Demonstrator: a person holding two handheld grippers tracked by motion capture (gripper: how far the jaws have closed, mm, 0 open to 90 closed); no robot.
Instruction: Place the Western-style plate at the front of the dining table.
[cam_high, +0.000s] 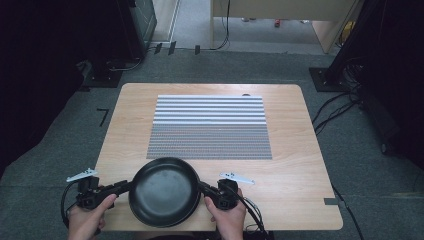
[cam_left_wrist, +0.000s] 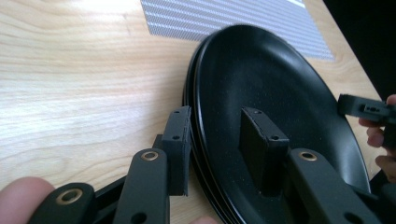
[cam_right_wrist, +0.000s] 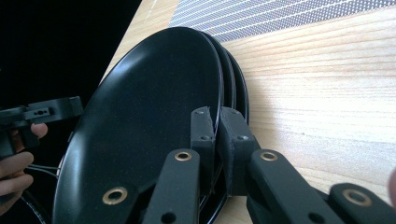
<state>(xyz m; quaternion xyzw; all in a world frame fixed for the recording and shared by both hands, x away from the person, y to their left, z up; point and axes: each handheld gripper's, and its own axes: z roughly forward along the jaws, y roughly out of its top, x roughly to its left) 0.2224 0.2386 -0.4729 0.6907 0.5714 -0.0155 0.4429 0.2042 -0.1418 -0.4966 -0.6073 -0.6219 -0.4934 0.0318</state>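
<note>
A stack of black plates (cam_high: 165, 191) sits at the near edge of the wooden table (cam_high: 300, 165). My left gripper (cam_high: 129, 186) is at the stack's left rim. In the left gripper view its jaws straddle the rims (cam_left_wrist: 217, 140), one pad on the outside (cam_left_wrist: 180, 149) and the other on the top plate's inner face (cam_left_wrist: 261, 144). At the right rim my right gripper (cam_high: 202, 187) is shut on the thin edge of the top plate (cam_right_wrist: 140, 116), its jaws nearly together (cam_right_wrist: 217, 126). Two lower rims (cam_right_wrist: 240, 84) show behind it.
A grey-and-white striped placemat (cam_high: 210, 127) lies across the middle of the table, just beyond the plates. Bare wood flanks it on both sides. Dark carpet, cables (cam_high: 335, 110) and black stands surround the table. Each gripper view shows the opposite gripper and hand past the plates.
</note>
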